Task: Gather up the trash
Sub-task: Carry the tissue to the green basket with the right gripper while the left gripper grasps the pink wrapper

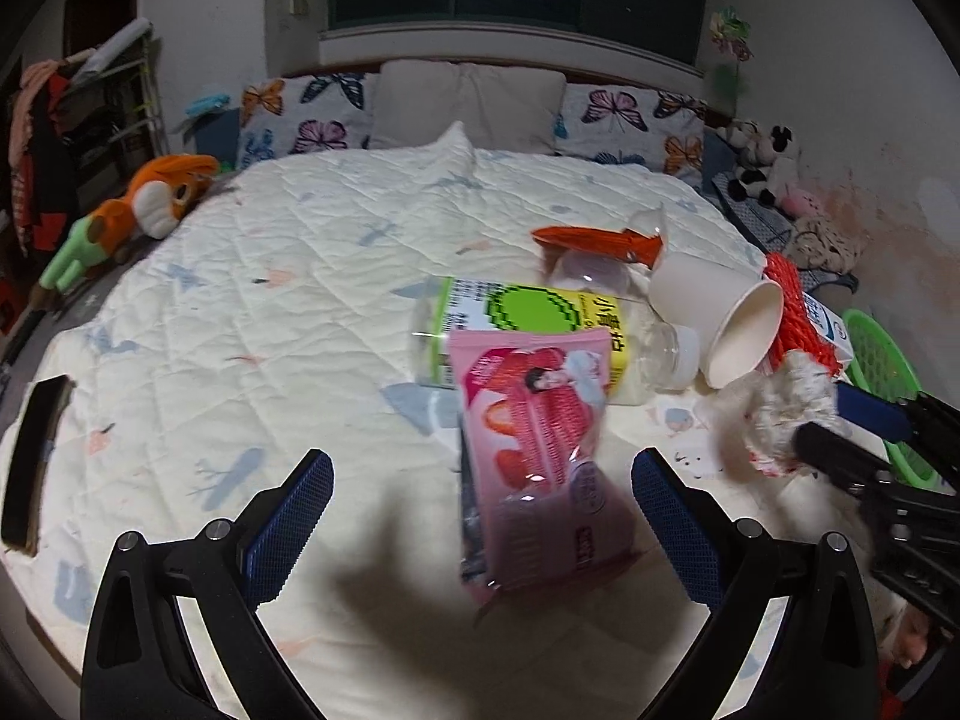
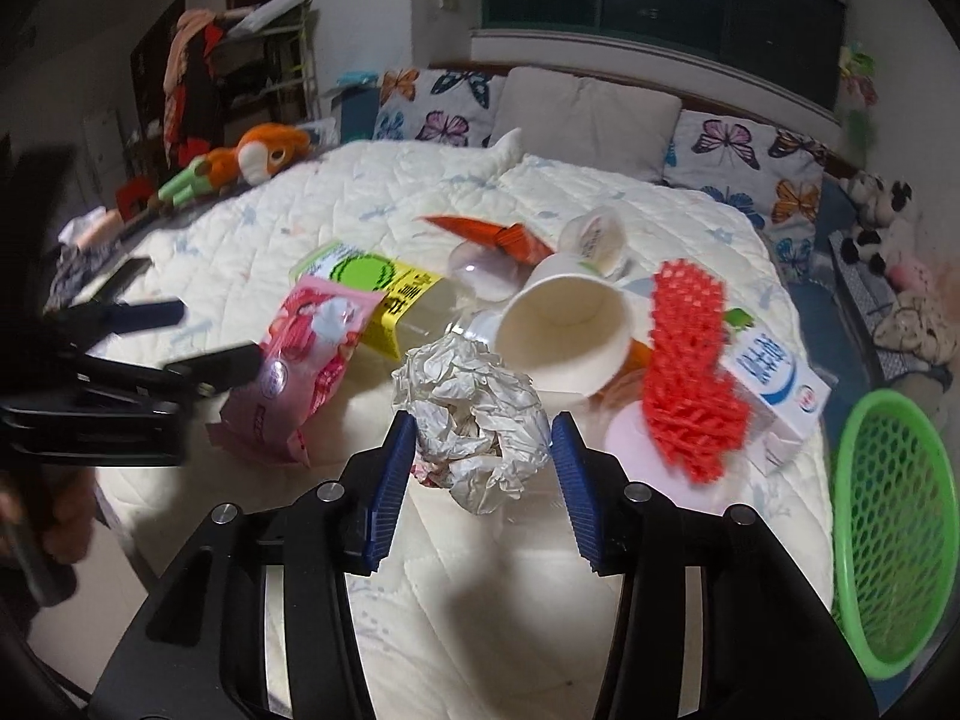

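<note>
- Quilted bed (image 2: 690, 228) carries the trash heap mid-mattress, green basket (image 2: 888, 540) waiting off its right edge.
- Right tongs (image 2: 483, 450) pinch the crumpled paper (image 2: 474, 414), ready for binning.
- Left tongs (image 1: 483, 516) gape wide around the pink wrapper (image 1: 534, 450), gripping nothing yet.

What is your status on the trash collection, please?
Right gripper shut on crumpled white paper ball. Left gripper open, straddling pink plastic wrapper. Green mesh basket unobstructed at right.
</note>
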A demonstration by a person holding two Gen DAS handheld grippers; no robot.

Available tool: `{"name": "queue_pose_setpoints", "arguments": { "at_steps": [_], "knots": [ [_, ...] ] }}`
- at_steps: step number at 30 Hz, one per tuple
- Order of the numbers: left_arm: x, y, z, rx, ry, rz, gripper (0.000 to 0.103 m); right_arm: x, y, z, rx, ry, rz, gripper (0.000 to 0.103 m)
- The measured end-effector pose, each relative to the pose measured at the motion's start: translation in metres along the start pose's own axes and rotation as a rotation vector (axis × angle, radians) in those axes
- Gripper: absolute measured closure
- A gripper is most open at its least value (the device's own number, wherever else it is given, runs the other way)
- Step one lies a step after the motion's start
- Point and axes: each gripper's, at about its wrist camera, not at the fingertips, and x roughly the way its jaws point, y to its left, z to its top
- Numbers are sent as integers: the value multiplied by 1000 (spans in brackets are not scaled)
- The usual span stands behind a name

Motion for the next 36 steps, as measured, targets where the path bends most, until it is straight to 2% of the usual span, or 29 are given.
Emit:
{"name": "queue_pose_setpoints", "arguments": {
  "at_steps": [10,18,20,26,36],
  "knots": [
    [34,-10,7,-6,68,-28,8,-34,-31,-15,91,-35,-53,55],
    [46,-14,6,-19,109,-77,34,-45,-54,-31,157,-27,-99,55],
    [47,-15,5,-15,113,-87,43,-47,-61,-35,172,-26,-109,55],
    [35,-20,2,-5,90,-111,57,-54,-77,-42,207,-30,-139,55],
    [-8,-42,8,50,26,-160,59,-71,-107,-52,275,-50,-170,55]
  ]
}}
